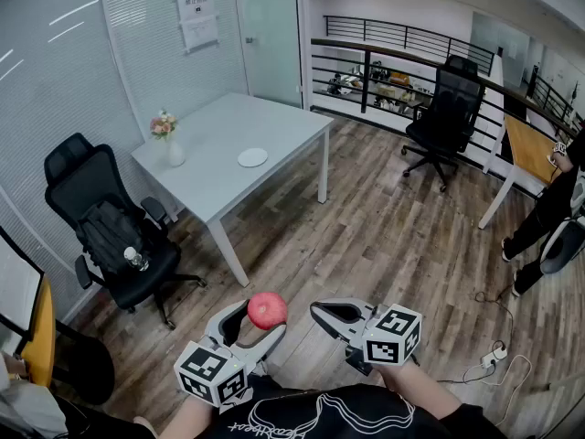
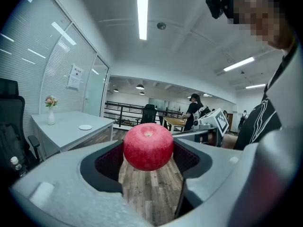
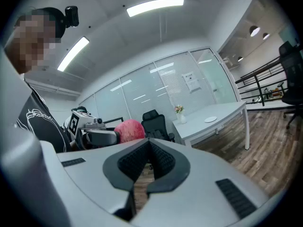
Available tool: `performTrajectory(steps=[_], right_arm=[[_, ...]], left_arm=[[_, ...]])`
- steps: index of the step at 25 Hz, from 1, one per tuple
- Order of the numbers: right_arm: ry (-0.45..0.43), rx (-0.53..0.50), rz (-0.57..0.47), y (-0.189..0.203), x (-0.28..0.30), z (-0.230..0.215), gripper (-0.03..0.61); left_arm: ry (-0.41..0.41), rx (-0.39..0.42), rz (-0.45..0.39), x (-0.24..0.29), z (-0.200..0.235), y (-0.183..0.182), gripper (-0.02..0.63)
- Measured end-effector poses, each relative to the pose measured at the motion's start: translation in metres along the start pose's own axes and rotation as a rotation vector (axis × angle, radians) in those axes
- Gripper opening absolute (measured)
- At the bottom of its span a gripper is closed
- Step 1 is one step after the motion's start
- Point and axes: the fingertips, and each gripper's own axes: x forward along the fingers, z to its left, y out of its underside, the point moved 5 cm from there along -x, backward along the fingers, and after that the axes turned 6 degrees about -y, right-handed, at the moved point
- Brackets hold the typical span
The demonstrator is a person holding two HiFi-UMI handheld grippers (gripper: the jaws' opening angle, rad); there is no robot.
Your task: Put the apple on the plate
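The left gripper (image 1: 263,323) is clamped wide around the red apple (image 1: 267,310), apparently for carrying, the idle right gripper (image 1: 322,315) sits just beside it, jaws together, and the white plate (image 1: 252,157) waits well ahead on the table (image 1: 265,122).

Office, open-plan, on an upper level. White meeting table (image 1: 239,144), flower vase (image 1: 174,152) near its left corner; black swivel chair (image 1: 110,227) beside it, another (image 1: 445,112) by the black railing (image 1: 393,39); glass partition (image 1: 55,80) with posted notice (image 1: 196,18); wood-plank floor (image 1: 384,236); ceiling strip light (image 2: 142,13).
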Motion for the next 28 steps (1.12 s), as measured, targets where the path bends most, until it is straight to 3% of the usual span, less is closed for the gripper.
performTrajectory(steps=[12, 28], right_arm=[[-0.005, -0.032, -0.031, -0.024, -0.011, 0.003, 0.008], [0.073, 0.021, -0.064, 0.007, -0.018, -0.061, 0.009]], left_arm=[[0.004, 0.029, -0.043, -0.001, -0.015, -0.026, 0.330], [0.050, 0.014, -0.033, 0.061, 0.007, 0.002, 0.330]])
